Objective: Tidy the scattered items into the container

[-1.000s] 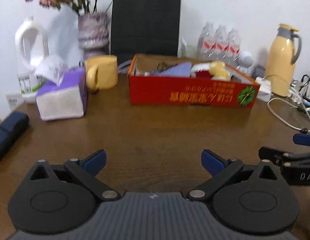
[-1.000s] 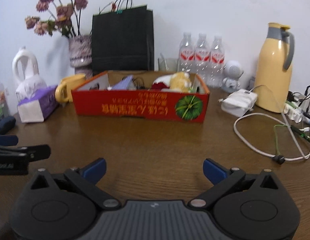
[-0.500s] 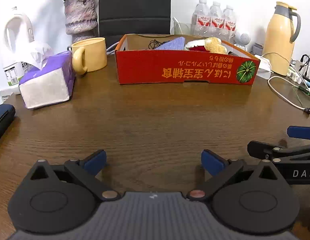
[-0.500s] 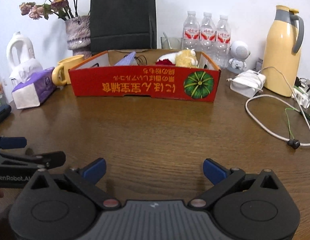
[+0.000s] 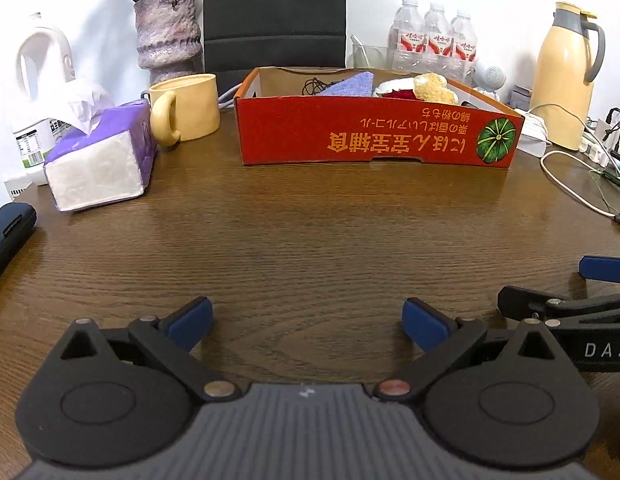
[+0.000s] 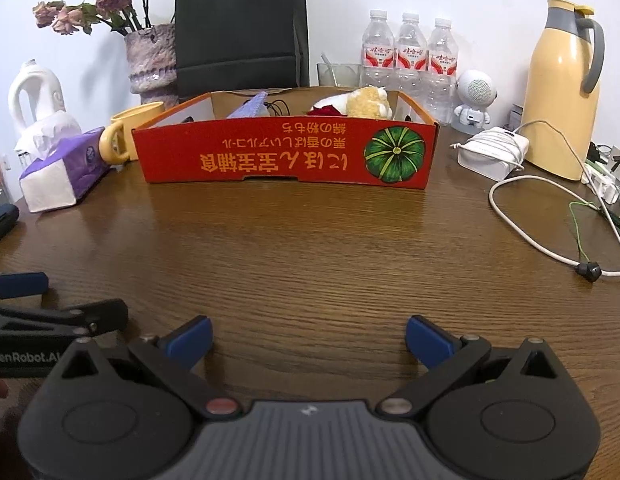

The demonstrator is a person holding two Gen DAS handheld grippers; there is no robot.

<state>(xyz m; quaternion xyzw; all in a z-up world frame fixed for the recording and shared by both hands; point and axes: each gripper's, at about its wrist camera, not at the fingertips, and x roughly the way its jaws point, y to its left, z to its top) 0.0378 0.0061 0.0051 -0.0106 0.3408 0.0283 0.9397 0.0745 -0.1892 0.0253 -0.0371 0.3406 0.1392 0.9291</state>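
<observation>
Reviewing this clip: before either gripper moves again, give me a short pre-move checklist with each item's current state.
1. Left gripper open, nothing between its fingers: ok.
2. Right gripper open and empty: ok.
3. Red cardboard box upright with its top open: ok.
4. Bare wooden table between grippers and box, path unobstructed: ok.
5. Box contents, plush toy and purple cloth, below or near the rim: ok.
6. Which remaining item counts as scattered: cannot tell.

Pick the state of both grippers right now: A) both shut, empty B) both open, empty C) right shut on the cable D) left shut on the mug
B: the left gripper and right gripper each show blue fingertips spread wide with only bare table between them; the mug sits untouched by the red box.
</observation>
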